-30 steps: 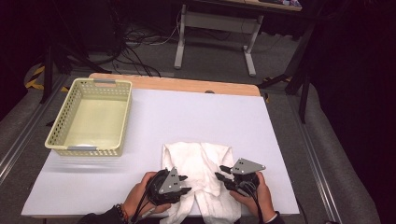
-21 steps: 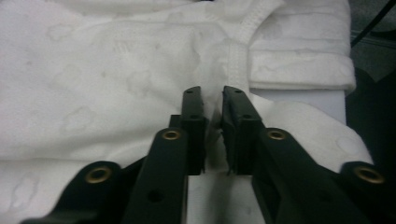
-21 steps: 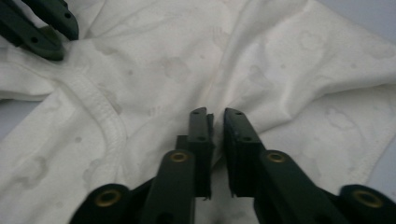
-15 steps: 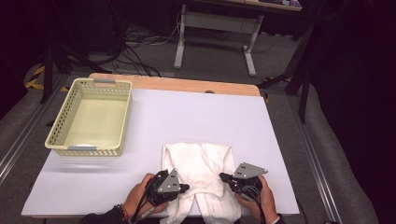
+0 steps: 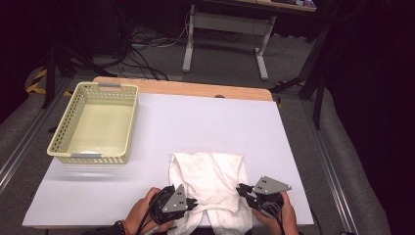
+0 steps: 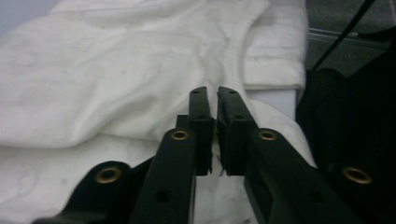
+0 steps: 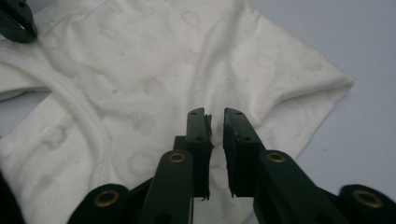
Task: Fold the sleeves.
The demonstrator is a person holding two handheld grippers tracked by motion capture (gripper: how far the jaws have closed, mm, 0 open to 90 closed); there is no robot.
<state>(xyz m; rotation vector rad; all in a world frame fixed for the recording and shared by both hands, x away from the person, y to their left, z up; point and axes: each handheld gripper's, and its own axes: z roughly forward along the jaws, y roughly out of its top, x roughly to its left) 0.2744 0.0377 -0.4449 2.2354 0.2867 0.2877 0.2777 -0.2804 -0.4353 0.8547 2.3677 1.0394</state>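
Directly between left tongs (image 5: 192, 201) and right tongs (image 5: 241, 188), white garment (image 5: 210, 181) on table (image 5: 195, 122).

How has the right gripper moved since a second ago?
Yes. The right gripper has slid toward the table's near edge, lower on the white garment; its jaws have just been opening slightly, nothing between them.

Ahead of the left gripper (image 5: 192, 203) and right gripper (image 5: 243, 190), bare table (image 5: 205, 122) is left open beyond the white garment (image 5: 210, 178); passage far left is blocked by the basket (image 5: 95, 122).
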